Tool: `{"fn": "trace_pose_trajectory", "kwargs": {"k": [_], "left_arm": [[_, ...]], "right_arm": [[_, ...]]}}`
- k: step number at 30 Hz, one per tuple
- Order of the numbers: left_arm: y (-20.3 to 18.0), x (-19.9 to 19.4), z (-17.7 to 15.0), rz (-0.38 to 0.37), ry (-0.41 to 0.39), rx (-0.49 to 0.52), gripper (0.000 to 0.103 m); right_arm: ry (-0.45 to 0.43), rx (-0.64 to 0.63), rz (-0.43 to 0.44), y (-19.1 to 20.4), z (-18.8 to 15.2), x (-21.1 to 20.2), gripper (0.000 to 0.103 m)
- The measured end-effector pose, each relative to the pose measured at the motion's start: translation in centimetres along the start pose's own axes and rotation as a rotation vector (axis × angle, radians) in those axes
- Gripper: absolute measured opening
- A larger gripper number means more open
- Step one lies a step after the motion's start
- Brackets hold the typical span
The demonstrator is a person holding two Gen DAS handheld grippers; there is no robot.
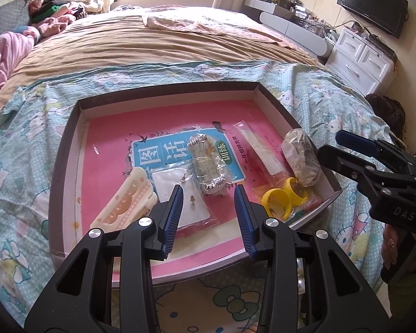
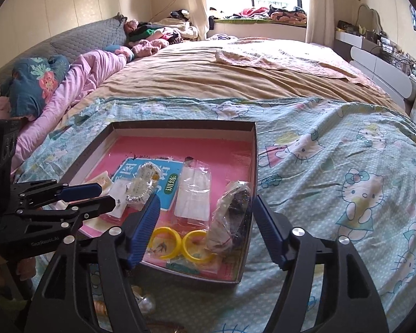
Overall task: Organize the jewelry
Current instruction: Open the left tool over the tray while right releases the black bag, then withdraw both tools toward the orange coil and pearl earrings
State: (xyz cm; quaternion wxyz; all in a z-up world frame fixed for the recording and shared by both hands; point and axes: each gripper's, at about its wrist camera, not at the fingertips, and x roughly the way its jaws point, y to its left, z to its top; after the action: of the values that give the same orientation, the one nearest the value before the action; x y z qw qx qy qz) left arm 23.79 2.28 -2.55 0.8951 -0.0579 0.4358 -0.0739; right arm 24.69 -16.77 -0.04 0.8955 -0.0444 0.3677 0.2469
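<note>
A shallow dark box [image 1: 69, 149] [image 2: 253, 166] with a pink liner lies on the bed. It holds a bagged silver bracelet [image 1: 208, 163] [image 2: 142, 183], a flat bag with small earrings [image 1: 191, 202], a cream hair clip [image 1: 124, 202], a long clear bag [image 1: 260, 149] [image 2: 194, 191], two yellow bangles [image 1: 285, 198] [image 2: 180, 242] and a bagged dark bundle [image 1: 301, 161] [image 2: 231, 216]. My left gripper [image 1: 209, 194] is open and empty over the box's near edge. My right gripper [image 2: 205, 202] is open and empty, above the bangles and dark bundle. Each shows in the other's view [image 1: 355, 141] [image 2: 91, 191].
The box sits on a Hello Kitty sheet [image 2: 346, 180] over a tan bedspread [image 1: 152, 44]. Pillows and clothes [image 2: 55, 83] lie at the left. White drawers [image 1: 357, 58] and a TV [image 1: 374, 8] stand at the right. Loose beads [image 2: 144, 302] lie near the box's front.
</note>
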Motion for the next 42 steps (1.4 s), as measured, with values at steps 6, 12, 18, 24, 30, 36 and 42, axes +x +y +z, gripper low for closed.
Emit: {"fn": "trace_pose_trajectory", "kwargs": {"k": [6,12,18,24,30,36,42], "left_arm": [[0.3,-1.4,0.4,0.011,-0.024,-0.023,0.053],[0.9,-3.3,0.8,0.032,-0.07,-0.052,0.077],[1.2,-5.3,1.1,0.06,-0.113,-0.079,0.092],[1.1,-6.7,0.9,0.078,-0.137,-0.083,0.093],[0.8,-8.0,0.3,0.095,-0.155,-0.081,0.093],[0.7,-9.0,-0.2,0.108,-0.169,-0.077,0.093],[0.5,-9.6,-0.5,0.125,-0.176,-0.073,0.093]], "right_arm": [[-0.031,0.005,0.001,-0.1,0.0,-1.9,0.076],[-0.051,-0.001,0.005,0.0,-0.3,-3.6,0.08],[-0.068,-0.008,0.008,0.2,-0.6,-5.1,0.082],[-0.086,-0.012,0.015,0.4,-0.9,-6.4,0.086],[-0.095,-0.024,0.031,0.8,-1.2,-7.4,0.086],[-0.1,-0.039,0.045,1.4,-1.6,-8.1,0.086],[-0.095,-0.058,0.06,2.1,-2.1,-8.6,0.086]]}}
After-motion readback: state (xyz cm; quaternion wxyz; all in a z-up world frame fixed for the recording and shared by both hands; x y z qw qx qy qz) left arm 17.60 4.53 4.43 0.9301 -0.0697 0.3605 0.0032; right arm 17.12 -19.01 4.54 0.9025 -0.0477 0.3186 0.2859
